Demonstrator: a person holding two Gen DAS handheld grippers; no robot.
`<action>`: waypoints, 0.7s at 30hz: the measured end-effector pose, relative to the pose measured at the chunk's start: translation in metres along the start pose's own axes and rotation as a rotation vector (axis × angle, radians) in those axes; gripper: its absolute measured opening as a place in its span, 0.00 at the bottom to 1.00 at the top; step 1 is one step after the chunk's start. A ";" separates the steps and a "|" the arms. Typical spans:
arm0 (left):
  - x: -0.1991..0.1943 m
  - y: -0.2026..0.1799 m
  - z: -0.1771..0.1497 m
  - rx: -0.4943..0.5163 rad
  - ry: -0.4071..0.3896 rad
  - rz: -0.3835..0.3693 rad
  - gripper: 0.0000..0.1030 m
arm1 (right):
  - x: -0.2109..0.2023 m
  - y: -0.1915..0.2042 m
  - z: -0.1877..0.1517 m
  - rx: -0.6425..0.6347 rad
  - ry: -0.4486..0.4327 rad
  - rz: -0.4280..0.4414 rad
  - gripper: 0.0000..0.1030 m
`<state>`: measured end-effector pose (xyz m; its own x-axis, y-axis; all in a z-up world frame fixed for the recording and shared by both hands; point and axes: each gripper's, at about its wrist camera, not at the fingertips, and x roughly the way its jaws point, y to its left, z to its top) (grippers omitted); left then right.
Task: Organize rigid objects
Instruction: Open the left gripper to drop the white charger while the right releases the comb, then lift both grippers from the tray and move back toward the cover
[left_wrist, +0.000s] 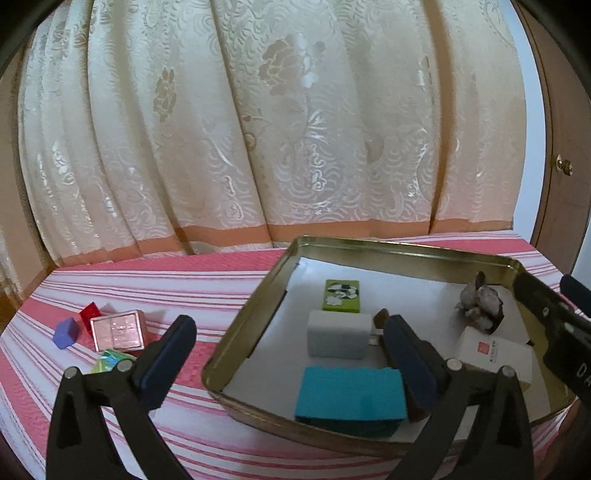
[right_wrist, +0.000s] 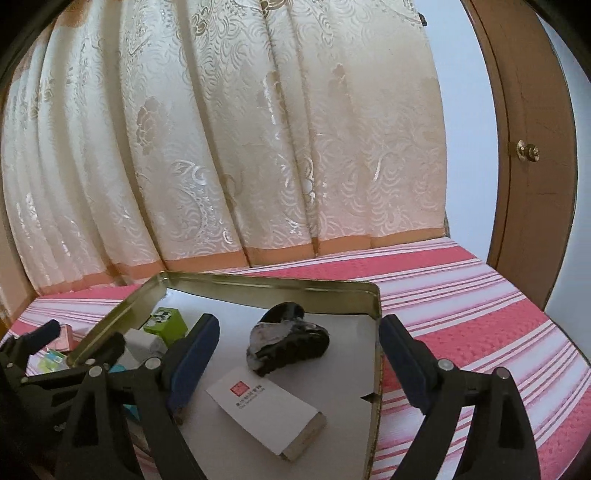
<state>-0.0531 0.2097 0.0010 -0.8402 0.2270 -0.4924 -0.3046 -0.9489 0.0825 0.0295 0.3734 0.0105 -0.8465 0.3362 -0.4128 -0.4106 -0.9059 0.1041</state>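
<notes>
Both my tongs, left (left_wrist: 288, 354) and right (right_wrist: 299, 363), gape empty; tray (left_wrist: 406, 246) holds five things, four (left_wrist: 118, 330) wait outside.

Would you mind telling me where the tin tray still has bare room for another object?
The tin tray is bare along its far wall, behind the dark rock and green block. Crowded: its near half, holding the grey block, teal block and white box.

Both tools look the same: the left gripper (left_wrist: 290, 349) and the right gripper (right_wrist: 299, 349) have black plastic arms, dark blue pads (right_wrist: 194, 360) inside the fingers, and round silver screws (left_wrist: 123, 365) behind the pads
</notes>
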 end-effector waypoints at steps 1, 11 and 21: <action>0.000 0.001 0.000 0.001 -0.001 0.003 1.00 | 0.000 -0.001 0.000 -0.001 -0.006 -0.005 0.87; -0.006 0.014 -0.005 0.002 -0.023 0.029 1.00 | -0.022 -0.018 0.000 0.069 -0.146 -0.103 0.87; -0.009 0.026 -0.008 -0.026 -0.019 0.017 1.00 | -0.041 -0.010 -0.005 0.084 -0.229 -0.183 0.87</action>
<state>-0.0502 0.1812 0.0004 -0.8538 0.2149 -0.4742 -0.2788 -0.9580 0.0678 0.0696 0.3672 0.0223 -0.8062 0.5499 -0.2183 -0.5820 -0.8034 0.1256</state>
